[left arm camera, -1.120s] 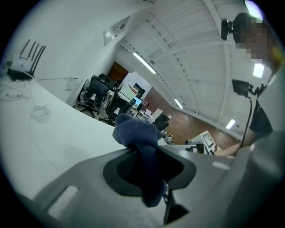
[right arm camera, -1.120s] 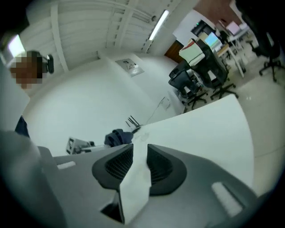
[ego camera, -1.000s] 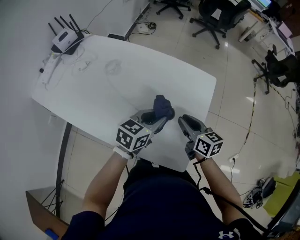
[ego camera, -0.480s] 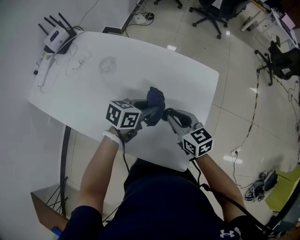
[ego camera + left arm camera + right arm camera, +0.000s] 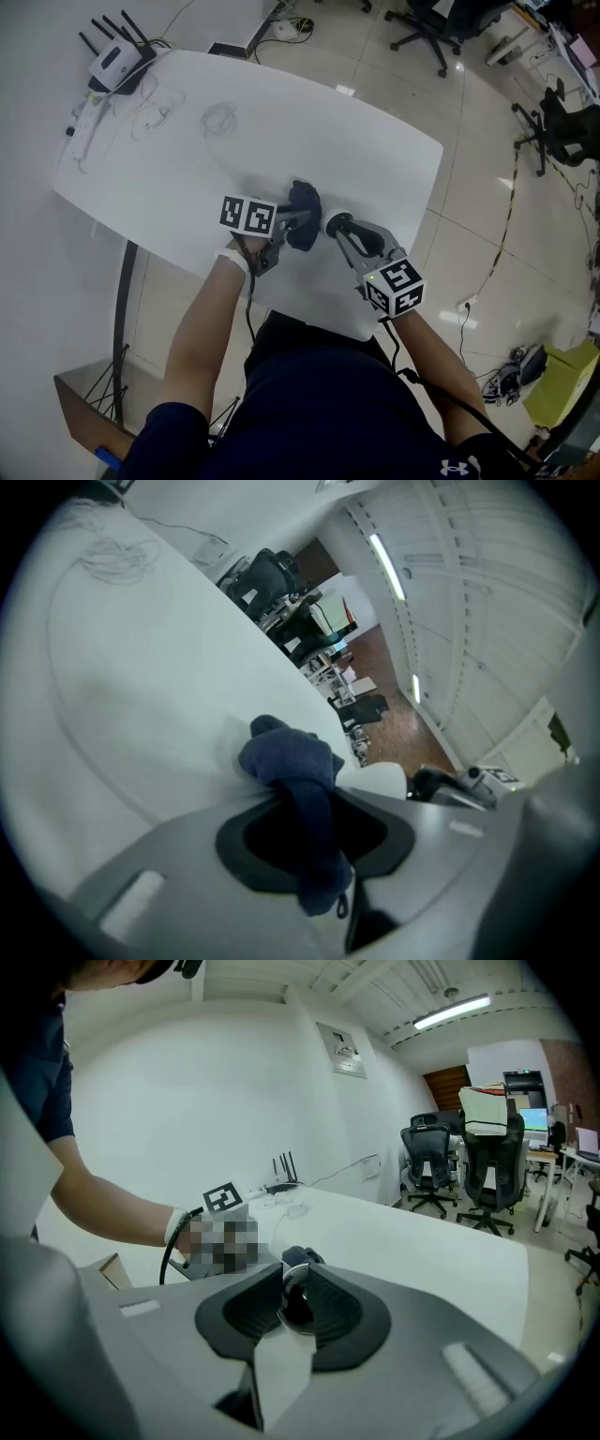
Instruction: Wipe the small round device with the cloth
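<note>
Leftmost, the left tool (image 5: 292, 225) is clamped on a bunched dark blue cloth (image 5: 304, 204), held low at the white surface (image 5: 309, 122) near its front edge. Just beside it, the right tool (image 5: 343, 232), jaws just closing, grips the small round device (image 5: 296, 1299), glossy black, close to the cloth

White table (image 5: 356, 150) with rounded corners, dark leg (image 5: 122, 309) under its left side, standing on a tiled floor (image 5: 469, 187). Router (image 5: 114, 64) with black antennas sits on the far left corner. Power strip (image 5: 81, 120) lies along the left edge, just beside the router. Thin white cables (image 5: 155, 117) are strewn next to it, with a loose coil (image 5: 220, 117) further in. Blue cloth (image 5: 302, 202) is bunched near the near edge; whether it touches the surface is unclear.
</note>
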Motion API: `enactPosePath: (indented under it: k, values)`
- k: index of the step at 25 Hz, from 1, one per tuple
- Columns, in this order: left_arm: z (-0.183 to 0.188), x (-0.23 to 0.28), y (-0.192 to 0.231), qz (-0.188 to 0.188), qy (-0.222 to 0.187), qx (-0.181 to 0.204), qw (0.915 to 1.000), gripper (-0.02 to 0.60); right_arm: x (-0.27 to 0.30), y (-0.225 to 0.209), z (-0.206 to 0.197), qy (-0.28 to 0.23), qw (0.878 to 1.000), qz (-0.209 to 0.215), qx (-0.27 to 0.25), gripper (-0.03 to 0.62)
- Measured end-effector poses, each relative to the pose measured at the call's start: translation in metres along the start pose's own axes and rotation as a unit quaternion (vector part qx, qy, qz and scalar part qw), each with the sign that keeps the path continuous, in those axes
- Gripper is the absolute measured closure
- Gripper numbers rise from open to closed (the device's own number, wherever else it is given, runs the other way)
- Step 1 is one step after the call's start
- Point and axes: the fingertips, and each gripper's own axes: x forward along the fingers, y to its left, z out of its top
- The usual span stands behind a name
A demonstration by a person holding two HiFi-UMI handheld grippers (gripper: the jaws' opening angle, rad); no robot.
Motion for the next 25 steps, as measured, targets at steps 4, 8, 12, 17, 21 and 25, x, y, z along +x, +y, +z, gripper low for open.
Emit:
enactPosePath:
  k: [4, 8, 12, 17, 21, 25]
  values:
    - [-0.007, 0.004, 0.015, 0.085, 0.015, 0.039, 0.9955, 0.476, 0.002, 0.001, -0.002, 0.005, 1.0, -0.003, -0.009, 0.503]
    - [0.002, -0.008, -0.011, 0.118, -0.004, 0.103, 0.9877, 0.476, 0.003, 0.002, -0.003, 0.012, 1.0, -0.004, -0.021, 0.496]
    - [0.016, -0.044, -0.069, 0.142, -0.036, 0.225, 0.9632, 0.476, -0.001, 0.001, -0.002, 0.011, 0.999, -0.006, -0.038, 0.493]
    - [-0.007, -0.037, -0.132, 0.152, 0.023, 0.47, 0.869, 0.476, -0.018, -0.009, 0.007, -0.023, 0.999, -0.023, 0.003, 0.493]
    - [-0.023, -0.013, -0.139, 0.166, 0.02, 0.507, 0.8455, 0.476, -0.032, -0.029, 0.015, -0.055, 0.995, -0.06, 0.048, 0.494]
    - [-0.012, -0.019, -0.126, 0.127, -0.104, 0.3, 0.9396, 0.474, -0.045, -0.049, 0.022, -0.07, 0.992, -0.078, 0.077, 0.494]
